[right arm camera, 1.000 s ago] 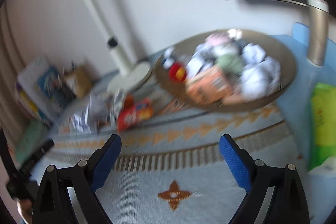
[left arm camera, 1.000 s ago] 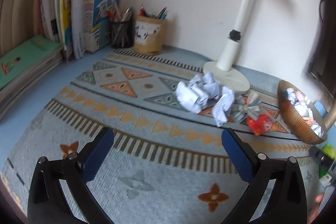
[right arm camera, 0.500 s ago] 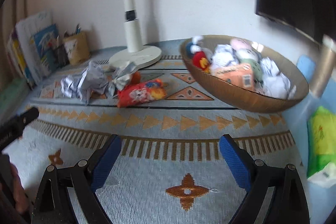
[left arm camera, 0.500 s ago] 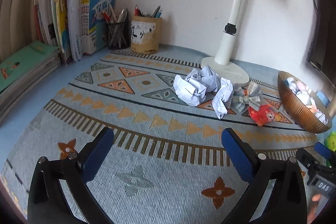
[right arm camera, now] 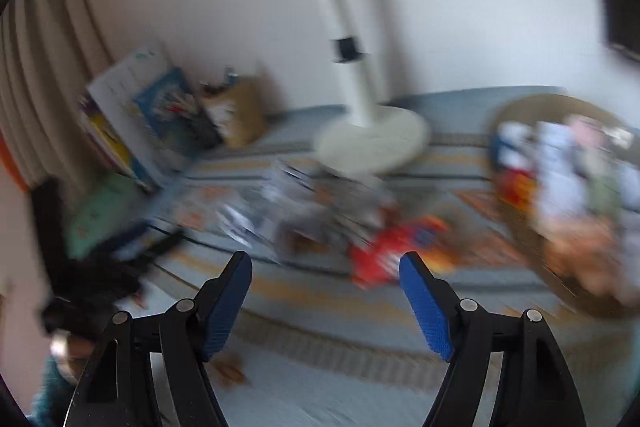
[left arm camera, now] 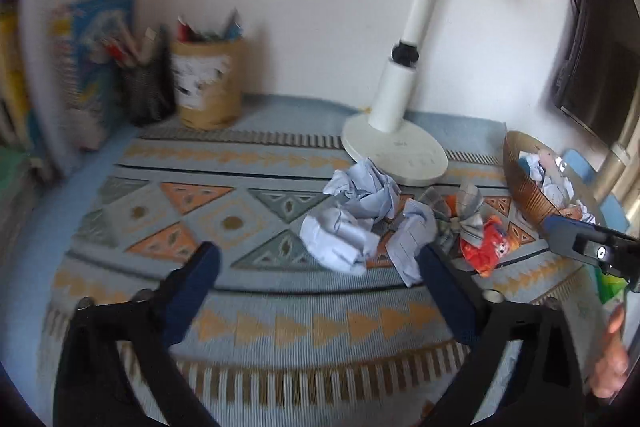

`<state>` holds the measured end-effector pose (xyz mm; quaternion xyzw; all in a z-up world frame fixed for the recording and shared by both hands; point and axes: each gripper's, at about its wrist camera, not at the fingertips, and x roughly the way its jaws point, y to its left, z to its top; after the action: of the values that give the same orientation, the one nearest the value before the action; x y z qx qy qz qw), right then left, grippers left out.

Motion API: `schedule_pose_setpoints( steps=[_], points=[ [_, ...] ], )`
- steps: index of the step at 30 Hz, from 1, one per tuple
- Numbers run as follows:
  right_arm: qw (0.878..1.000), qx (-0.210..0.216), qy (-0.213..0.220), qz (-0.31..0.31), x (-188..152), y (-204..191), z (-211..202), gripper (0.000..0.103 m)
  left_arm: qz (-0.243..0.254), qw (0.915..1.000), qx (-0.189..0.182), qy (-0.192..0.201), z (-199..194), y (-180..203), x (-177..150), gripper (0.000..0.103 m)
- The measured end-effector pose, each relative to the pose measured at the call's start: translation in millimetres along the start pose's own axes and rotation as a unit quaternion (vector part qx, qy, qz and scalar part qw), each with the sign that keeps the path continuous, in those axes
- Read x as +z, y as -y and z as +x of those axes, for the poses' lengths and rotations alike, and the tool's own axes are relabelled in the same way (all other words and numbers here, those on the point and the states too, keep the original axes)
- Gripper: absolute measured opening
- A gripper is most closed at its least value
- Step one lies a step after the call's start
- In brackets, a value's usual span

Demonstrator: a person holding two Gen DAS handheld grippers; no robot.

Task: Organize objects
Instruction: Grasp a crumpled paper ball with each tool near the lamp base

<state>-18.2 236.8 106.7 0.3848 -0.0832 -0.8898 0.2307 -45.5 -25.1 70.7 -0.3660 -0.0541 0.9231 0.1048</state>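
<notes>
Crumpled white paper balls (left arm camera: 352,219) lie on the patterned mat in front of the lamp base, with a grey checked wrapper (left arm camera: 460,211) and a red snack packet (left arm camera: 484,251) to their right. A brown bowl (left arm camera: 524,187) full of scraps stands at the right. My left gripper (left arm camera: 316,263) is open, its jaws closing, just short of the paper with nothing between the pads. My right gripper (right arm camera: 326,263) is open and closing too. In its blurred view the red packet (right arm camera: 380,255) lies just beyond its tips, and the bowl (right arm camera: 520,239) is to the right.
A white lamp base (left arm camera: 396,151) stands behind the pile. Pen cups (left arm camera: 208,83) and upright books (left arm camera: 80,67) fill the back left corner. A dark monitor (left arm camera: 600,87) is at the right, above a green pack (left arm camera: 608,283). A person's hand (left arm camera: 608,359) holds the right gripper.
Both grippers have moved in toward the pile, which looks larger in the left wrist view. Both pairs of jaws have narrowed. The right wrist view has rolled and blurred.
</notes>
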Motion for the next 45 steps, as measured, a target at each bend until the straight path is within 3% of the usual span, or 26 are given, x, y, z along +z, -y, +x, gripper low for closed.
schedule_pose_setpoints(
  steps=[3,7,9,11,12,13,15,20,26,27,32,36,39,41,42,43,45],
  points=[
    [0.998,0.048,-0.035,0.008,23,-12,44,0.076,-0.029,0.9977,-0.045,-0.042,32,-8,7,0.088],
    [0.993,0.041,-0.092,0.057,34,-11,110,0.072,-0.020,0.9963,-0.050,-0.067,61,-6,0,0.076],
    [0.990,0.039,-0.111,0.081,32,-4,131,0.069,-0.027,0.9947,-0.054,-0.084,69,-5,-1,0.063],
    [0.988,0.039,-0.122,0.089,30,-1,146,0.060,-0.023,0.9958,-0.039,-0.080,71,-1,-1,0.060],
    [0.987,0.042,-0.122,0.091,27,0,151,0.051,-0.017,0.9960,-0.035,-0.080,72,0,-2,0.052],
    [0.987,0.047,-0.120,0.096,26,1,153,0.041,-0.007,0.9966,-0.032,-0.075,70,3,-2,0.050],
    [0.986,0.052,-0.117,0.104,25,6,154,0.038,0.006,0.9979,-0.028,-0.058,62,3,-3,0.048],
    [0.982,0.106,-0.101,0.123,19,13,131,0.036,-0.012,0.9977,-0.045,-0.049,38,-1,-11,0.048],
    [0.983,0.127,-0.055,0.119,10,19,58,0.036,-0.026,0.9981,-0.054,-0.015,-11,28,-47,0.048],
    [0.984,0.120,-0.054,0.117,3,23,43,0.037,-0.021,0.9984,-0.050,-0.014,-11,37,-51,0.048],
    [0.994,0.002,-0.074,0.084,-33,46,-13,0.038,-0.012,0.9990,-0.035,-0.025,-19,75,-74,0.048],
    [0.985,-0.049,-0.136,0.092,-61,70,-16,0.039,0.010,0.9994,-0.020,-0.026,-16,98,-85,0.048],
    [0.984,-0.071,-0.145,0.075,-70,79,-13,0.040,0.053,0.9985,0.007,-0.015,-16,111,-91,0.049],
    [0.987,-0.056,-0.134,0.064,-74,81,-19,0.043,0.064,0.9978,0.004,-0.013,-18,115,-93,0.049],
    [0.989,-0.044,-0.123,0.068,-76,84,-25,0.051,0.071,0.9974,0.009,-0.015,-17,117,-94,0.049],
    [0.990,-0.036,-0.114,0.075,-79,87,-31,0.065,0.074,0.9970,0.012,-0.017,-16,119,-94,0.049],
    [0.991,-0.032,-0.089,0.097,-87,96,-47,0.073,0.075,0.9969,0.009,-0.021,-14,119,-93,0.049]
  ],
)
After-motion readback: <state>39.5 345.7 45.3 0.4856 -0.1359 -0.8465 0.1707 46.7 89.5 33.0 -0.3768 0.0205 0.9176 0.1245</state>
